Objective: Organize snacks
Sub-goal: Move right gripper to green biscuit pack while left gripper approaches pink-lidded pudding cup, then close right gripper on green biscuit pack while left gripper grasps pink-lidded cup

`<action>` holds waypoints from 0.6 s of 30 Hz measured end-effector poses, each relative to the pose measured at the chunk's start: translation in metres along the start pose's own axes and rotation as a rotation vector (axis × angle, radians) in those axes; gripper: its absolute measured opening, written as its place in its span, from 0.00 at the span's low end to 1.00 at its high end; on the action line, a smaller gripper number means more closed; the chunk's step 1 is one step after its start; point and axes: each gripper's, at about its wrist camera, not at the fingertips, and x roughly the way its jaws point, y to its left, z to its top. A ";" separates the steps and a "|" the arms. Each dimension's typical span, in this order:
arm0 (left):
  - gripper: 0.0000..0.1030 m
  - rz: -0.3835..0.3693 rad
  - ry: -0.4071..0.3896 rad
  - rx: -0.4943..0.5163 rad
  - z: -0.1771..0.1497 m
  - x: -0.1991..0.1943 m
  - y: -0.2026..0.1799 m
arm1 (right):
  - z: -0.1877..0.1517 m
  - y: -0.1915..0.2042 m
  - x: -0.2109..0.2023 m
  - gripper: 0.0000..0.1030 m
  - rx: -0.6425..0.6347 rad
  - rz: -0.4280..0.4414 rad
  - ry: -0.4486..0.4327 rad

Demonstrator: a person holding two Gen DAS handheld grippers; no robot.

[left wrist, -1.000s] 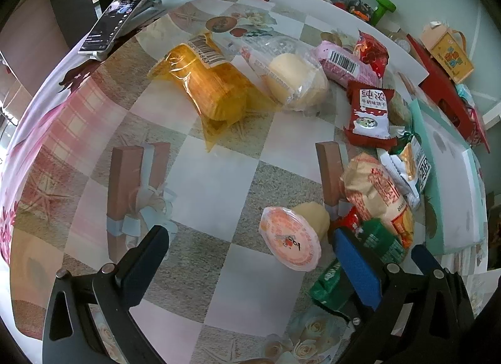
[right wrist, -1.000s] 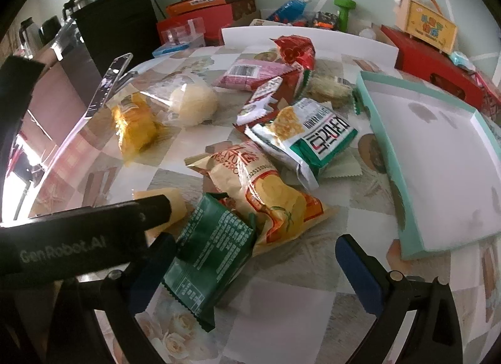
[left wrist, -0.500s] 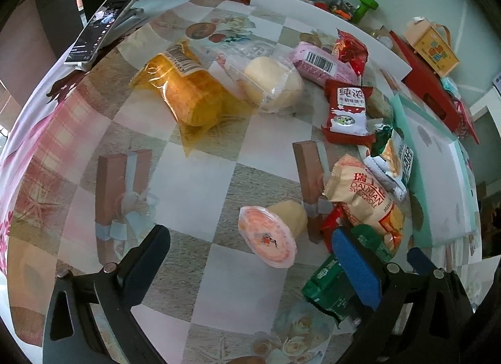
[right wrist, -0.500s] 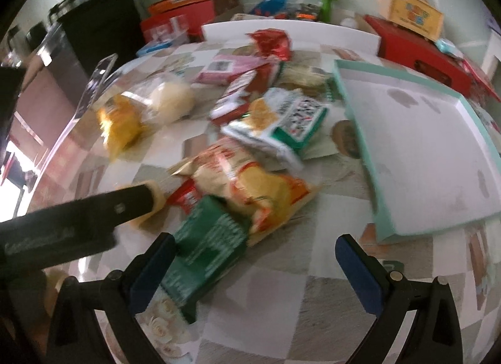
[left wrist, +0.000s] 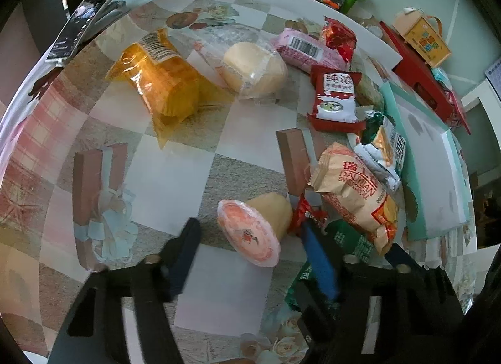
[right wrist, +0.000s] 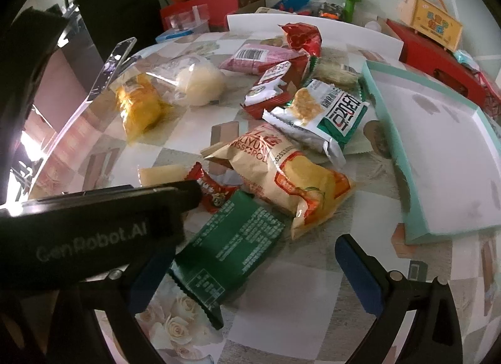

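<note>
Left wrist view showed the left gripper (left wrist: 250, 257) angled down over a jelly cup (left wrist: 253, 229) lying on its side on the checked tablecloth (left wrist: 162, 182), pink lid toward the camera. Its jaws had just been closing, with the cup between them; the pads stood close on either side, but I could not tell whether they pressed on it. A small red packet (left wrist: 305, 212) and a green packet (left wrist: 350, 241) lay just beside the cup, with a tan Swiss-roll bag (left wrist: 353, 188) behind them.

From the right wrist camera, the right gripper (right wrist: 247, 270) hung spread wide and empty above the same green packet (right wrist: 231, 245). The left tool's black body crossed the lower left of that view. A teal-rimmed tray (right wrist: 385, 132) sat at the right with nothing in it, while a yellow cake bag (right wrist: 141, 107), a bagged bun (right wrist: 200, 85) and a green-and-white packet (right wrist: 325, 113) lay scattered on the cloth.
</note>
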 end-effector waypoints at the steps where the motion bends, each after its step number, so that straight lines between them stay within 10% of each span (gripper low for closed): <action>1: 0.56 -0.006 0.001 -0.006 0.000 0.000 0.001 | 0.000 -0.002 0.000 1.00 0.008 0.002 0.001; 18: 0.48 -0.012 -0.019 -0.080 0.008 -0.006 0.019 | 0.000 -0.042 -0.013 0.95 0.131 -0.020 0.017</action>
